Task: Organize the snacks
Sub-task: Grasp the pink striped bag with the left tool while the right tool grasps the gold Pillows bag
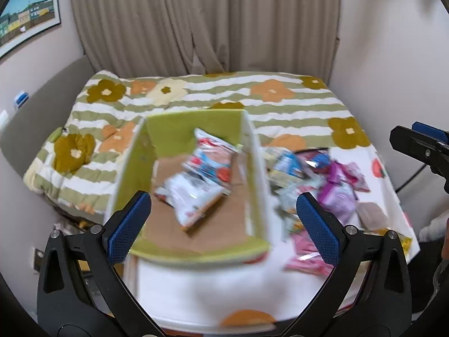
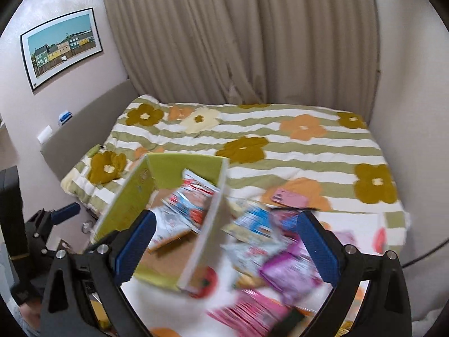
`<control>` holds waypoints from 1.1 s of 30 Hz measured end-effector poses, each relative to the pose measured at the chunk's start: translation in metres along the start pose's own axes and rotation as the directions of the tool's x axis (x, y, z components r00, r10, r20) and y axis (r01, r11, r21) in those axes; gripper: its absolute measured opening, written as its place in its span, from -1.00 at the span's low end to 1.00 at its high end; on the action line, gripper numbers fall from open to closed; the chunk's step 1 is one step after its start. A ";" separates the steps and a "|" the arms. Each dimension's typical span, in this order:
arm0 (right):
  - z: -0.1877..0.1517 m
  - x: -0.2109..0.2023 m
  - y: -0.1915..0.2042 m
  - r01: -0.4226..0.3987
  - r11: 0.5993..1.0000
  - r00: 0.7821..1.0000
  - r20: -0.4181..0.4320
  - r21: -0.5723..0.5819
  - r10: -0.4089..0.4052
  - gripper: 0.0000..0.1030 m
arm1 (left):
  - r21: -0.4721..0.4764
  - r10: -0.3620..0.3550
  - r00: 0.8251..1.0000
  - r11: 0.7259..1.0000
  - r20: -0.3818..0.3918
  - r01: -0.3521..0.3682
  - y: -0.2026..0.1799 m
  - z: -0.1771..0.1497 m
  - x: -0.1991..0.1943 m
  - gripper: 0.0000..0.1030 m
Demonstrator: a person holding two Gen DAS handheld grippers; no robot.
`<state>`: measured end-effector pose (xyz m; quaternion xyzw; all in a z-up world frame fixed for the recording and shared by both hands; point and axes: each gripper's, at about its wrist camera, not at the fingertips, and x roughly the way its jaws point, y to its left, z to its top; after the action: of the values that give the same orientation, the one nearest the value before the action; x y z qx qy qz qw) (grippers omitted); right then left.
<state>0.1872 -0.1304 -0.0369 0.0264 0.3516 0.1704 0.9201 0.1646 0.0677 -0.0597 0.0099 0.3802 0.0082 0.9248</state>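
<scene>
A green cardboard box (image 1: 132, 165) stands on a white table, open at the top. Two snack bags lie inside it: a white one (image 1: 190, 199) and a blue-red one (image 1: 213, 160). My left gripper (image 1: 224, 221) is open and empty, above the box. A pile of loose snack packets (image 1: 336, 191) lies right of the box. In the right wrist view the box (image 2: 123, 202) is at the left and the purple packets (image 2: 291, 272) lie between my fingers. My right gripper (image 2: 224, 250) is open and empty above the pile.
A bed with a striped flower quilt (image 1: 213, 95) stands behind the table, with a curtain (image 1: 202, 19) behind it. A pink phone (image 2: 289, 198) lies on the quilt. The right gripper's tip (image 1: 421, 143) shows at the left view's right edge.
</scene>
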 end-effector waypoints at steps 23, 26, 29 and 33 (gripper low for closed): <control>-0.149 -0.047 -0.159 0.106 0.993 0.992 -0.075 0.048 -0.103 0.95 | 0.202 -0.110 0.971 0.967 -0.214 0.154 -0.152 -0.091 0.081 0.99; -0.167 -0.038 -0.172 0.107 0.993 0.989 -0.103 0.040 -0.102 0.95 | 0.230 -0.109 0.962 0.959 -0.250 0.168 -0.160 -0.101 0.102 0.99; -0.185 -0.024 -0.180 0.100 0.994 0.986 -0.138 0.031 -0.095 0.95 | 0.239 -0.104 0.953 0.955 -0.284 0.175 -0.163 -0.110 0.123 0.99; -0.202 -0.010 -0.182 0.086 0.996 0.980 -0.178 -0.019 -0.088 0.95 | 0.215 -0.137 0.929 0.952 -0.343 0.220 -0.163 -0.119 0.143 0.99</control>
<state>0.1016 -0.3196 -0.2135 -0.0094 0.4326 0.1336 0.8916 0.1839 -0.0904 -0.2485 0.0897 0.5244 -0.1228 0.8378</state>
